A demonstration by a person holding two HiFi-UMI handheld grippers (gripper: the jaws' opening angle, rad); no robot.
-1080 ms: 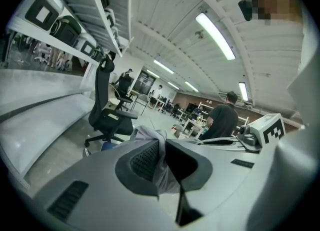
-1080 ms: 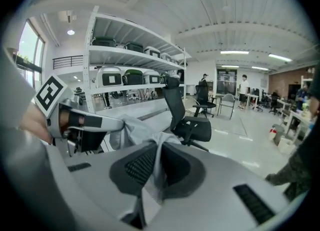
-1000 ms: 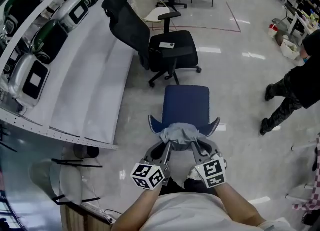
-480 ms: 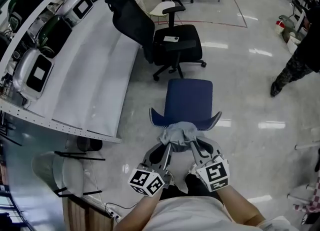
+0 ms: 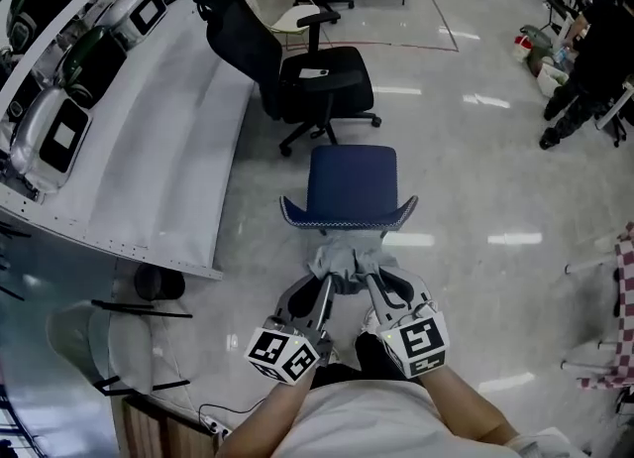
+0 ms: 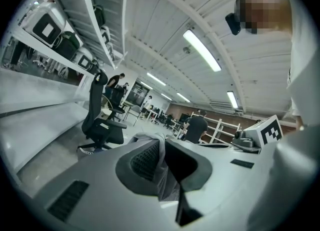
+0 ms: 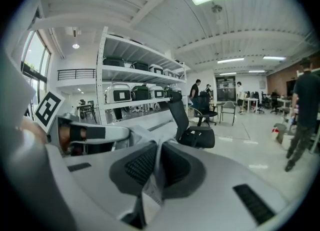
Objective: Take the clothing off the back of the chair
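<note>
A grey piece of clothing (image 5: pixel 345 256) hangs bunched between my two grippers, just on my side of the blue chair's backrest (image 5: pixel 347 216); whether it still touches the backrest I cannot tell. My left gripper (image 5: pixel 325 287) is shut on its left part, and the cloth (image 6: pixel 161 177) shows pinched between the jaws in the left gripper view. On the right part my right gripper (image 5: pixel 372 284) is shut as well, with a fold of cloth (image 7: pixel 154 177) clamped between its pads. The blue seat (image 5: pixel 352 176) lies beyond.
A black office chair (image 5: pixel 297 74) stands behind the blue one, with a small flat device on its seat. A long white shelf unit (image 5: pixel 149 139) with cases runs along the left. A person (image 5: pixel 584 59) stands far right on the glossy floor.
Both grippers have drawn back toward me and upward with the grey clothing. It has lifted off the top of the blue backrest, which now sits farther from the grippers.
</note>
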